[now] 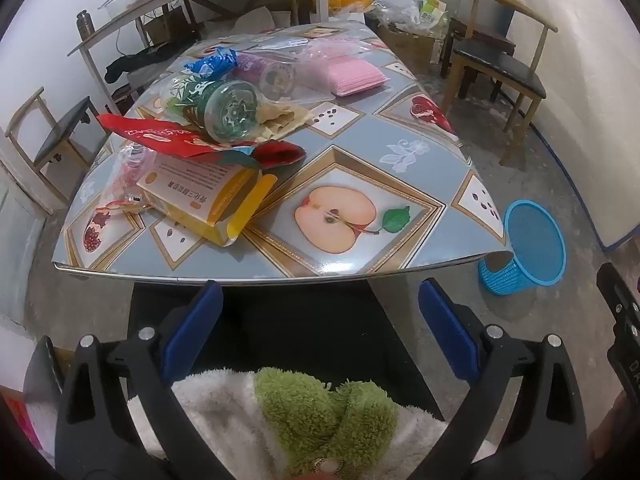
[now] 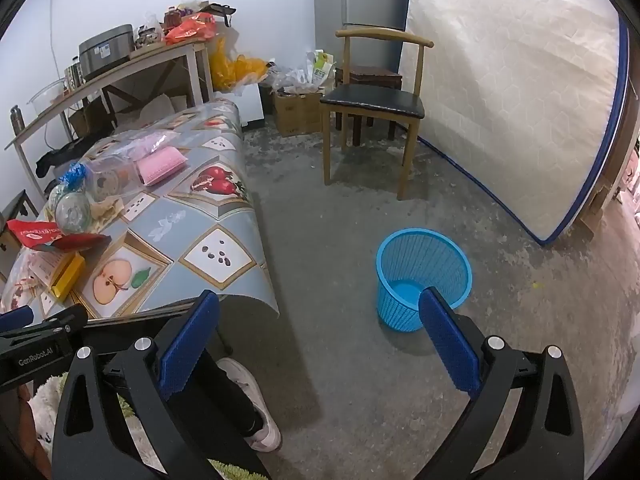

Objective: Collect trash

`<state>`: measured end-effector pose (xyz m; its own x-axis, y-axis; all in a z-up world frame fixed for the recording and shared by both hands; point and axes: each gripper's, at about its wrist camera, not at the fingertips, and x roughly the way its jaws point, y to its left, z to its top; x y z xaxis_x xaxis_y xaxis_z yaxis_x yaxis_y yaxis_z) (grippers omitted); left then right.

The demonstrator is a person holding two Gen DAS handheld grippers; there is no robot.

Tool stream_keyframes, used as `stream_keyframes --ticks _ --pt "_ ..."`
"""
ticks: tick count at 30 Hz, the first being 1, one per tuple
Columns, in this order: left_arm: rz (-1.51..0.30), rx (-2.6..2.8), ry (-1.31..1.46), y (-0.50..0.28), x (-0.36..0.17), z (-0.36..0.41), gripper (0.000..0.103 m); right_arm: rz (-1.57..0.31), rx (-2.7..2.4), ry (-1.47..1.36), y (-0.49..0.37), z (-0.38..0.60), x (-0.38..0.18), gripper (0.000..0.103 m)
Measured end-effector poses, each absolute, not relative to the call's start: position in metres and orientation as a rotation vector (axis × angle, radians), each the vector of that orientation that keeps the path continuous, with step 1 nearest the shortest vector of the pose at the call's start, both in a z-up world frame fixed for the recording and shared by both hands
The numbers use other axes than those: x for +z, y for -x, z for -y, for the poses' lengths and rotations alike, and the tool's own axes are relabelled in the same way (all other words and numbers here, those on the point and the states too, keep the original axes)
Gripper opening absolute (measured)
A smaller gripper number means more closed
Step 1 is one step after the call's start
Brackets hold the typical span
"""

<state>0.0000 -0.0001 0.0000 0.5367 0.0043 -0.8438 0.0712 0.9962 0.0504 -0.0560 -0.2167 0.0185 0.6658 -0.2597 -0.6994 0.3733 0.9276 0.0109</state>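
Trash lies heaped on the left half of the fruit-print table (image 1: 360,152): a yellow carton (image 1: 200,196), a red foil bag (image 1: 168,136), a clear plastic cup (image 1: 224,110), a blue wrapper (image 1: 210,62) and a pink pack (image 1: 356,74). A blue mesh wastebasket (image 2: 420,276) stands on the floor right of the table, also in the left wrist view as the wastebasket (image 1: 528,248). My left gripper (image 1: 320,328) hangs open below the table's near edge, nothing between its blue pads. My right gripper (image 2: 320,340) is open over the floor, its right pad in front of the basket.
A wooden chair (image 2: 376,100) stands beyond the basket, with a mattress (image 2: 520,100) leaning on the right wall. A second chair (image 1: 52,140) sits left of the table. A cluttered side bench (image 2: 120,64) and boxes line the back wall. The person's shoe (image 2: 252,396) rests below the table corner.
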Motion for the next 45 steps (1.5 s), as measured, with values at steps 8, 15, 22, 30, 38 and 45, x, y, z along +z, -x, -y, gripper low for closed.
stream_keyframes --ticks 8,15,22,30,38,45 --pt "-1.005 -0.044 -0.074 0.0001 0.0 0.0005 0.094 -0.761 -0.359 -0.158 0.0554 0.2155 0.019 0.097" --pt "-1.006 -0.044 -0.073 0.0 -0.0001 0.0006 0.094 -0.761 -0.362 -0.158 0.0556 0.2159 0.0189 0.097" --pt "-1.006 -0.044 -0.073 -0.0001 -0.0001 0.0011 0.094 -0.759 -0.359 -0.153 0.055 0.2152 0.0191 0.097" --pt "-1.007 -0.046 -0.074 -0.0001 0.0 0.0006 0.094 -0.76 -0.361 -0.153 0.0545 0.2158 0.0187 0.097" --pt "-1.006 -0.044 -0.072 -0.0002 0.0 0.0007 0.094 -0.759 -0.36 -0.154 0.055 0.2119 0.0198 0.097" --pt "-1.007 -0.044 -0.073 -0.0002 0.0 0.0007 0.094 -0.758 -0.358 -0.155 0.0551 0.2131 0.0193 0.097"
